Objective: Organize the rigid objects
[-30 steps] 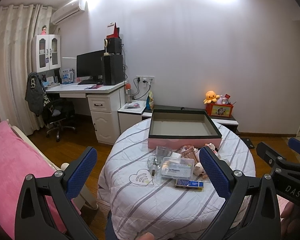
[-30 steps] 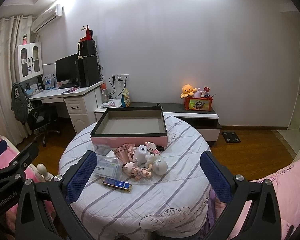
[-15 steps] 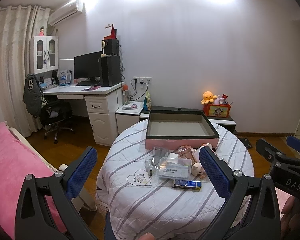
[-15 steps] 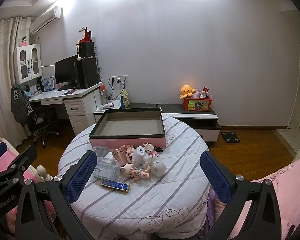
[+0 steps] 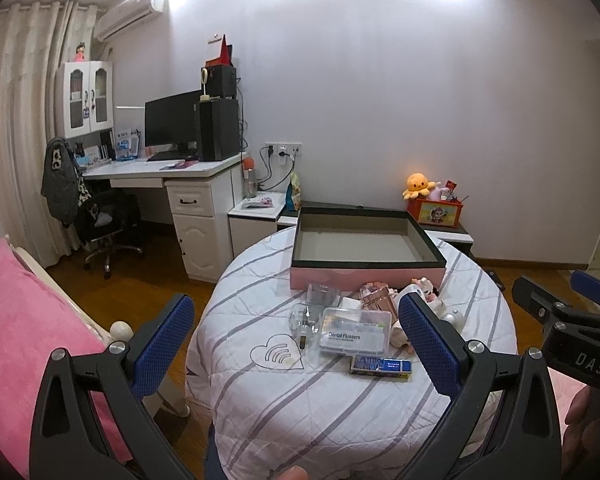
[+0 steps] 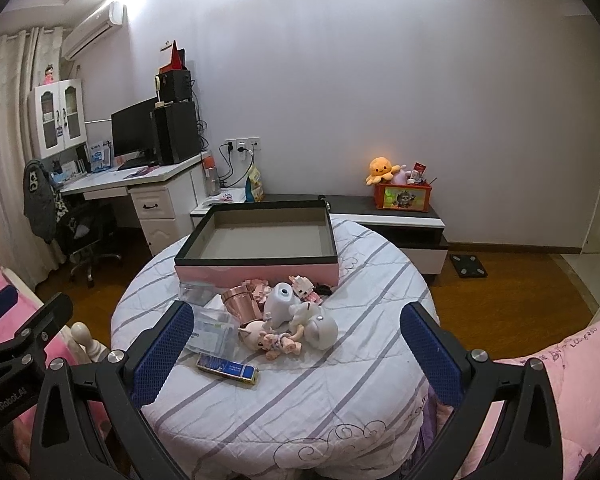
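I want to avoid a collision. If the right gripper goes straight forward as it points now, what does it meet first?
Probably the right gripper meets the pile of small toys before the pink box; depth is uncertain.

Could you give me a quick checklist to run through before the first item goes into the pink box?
1. Left gripper open and holding nothing: ok.
2. Right gripper open and holding nothing: ok.
3. Pink box lidless, nothing seen inside: ok.
4. Blue packet lies apart at the near edge of the pile, free to grasp: ok.
5. Dental flossers case lies flat with nothing seen on top: ok.
6. White toys and the copper cup lie in a tangled heap; a clean single grasp there: cannot tell.
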Available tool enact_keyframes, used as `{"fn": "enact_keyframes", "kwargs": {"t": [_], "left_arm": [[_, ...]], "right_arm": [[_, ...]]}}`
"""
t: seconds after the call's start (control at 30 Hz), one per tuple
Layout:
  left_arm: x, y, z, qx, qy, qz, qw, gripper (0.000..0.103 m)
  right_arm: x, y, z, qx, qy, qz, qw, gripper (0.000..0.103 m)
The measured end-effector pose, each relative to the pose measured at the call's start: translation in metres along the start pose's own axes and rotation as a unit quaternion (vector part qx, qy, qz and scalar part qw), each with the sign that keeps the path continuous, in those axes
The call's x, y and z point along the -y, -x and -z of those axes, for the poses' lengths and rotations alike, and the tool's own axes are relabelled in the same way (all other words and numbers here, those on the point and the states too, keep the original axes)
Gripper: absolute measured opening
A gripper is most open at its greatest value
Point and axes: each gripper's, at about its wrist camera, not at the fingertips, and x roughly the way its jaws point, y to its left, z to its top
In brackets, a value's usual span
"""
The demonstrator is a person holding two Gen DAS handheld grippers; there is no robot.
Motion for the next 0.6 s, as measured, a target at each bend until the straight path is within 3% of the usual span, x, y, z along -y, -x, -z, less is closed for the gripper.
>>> {"fn": "enact_keyframes", "kwargs": {"t": [0.4, 0.6], "left_arm": [[0.004, -0.003, 0.004, -0.004, -0.011, 0.001, 0.9999, 0.103], [0.008, -0.039, 0.018, -0.047, -0.013, 0.006, 0.9988, 0.103]], "right_arm": [[0.003, -0.004, 0.000, -0.002, 0.002, 0.002, 1.000, 0.103], [0.008, -0.036, 0.009, -0.034, 0.006, 0.008, 0.999, 0.103]]}}
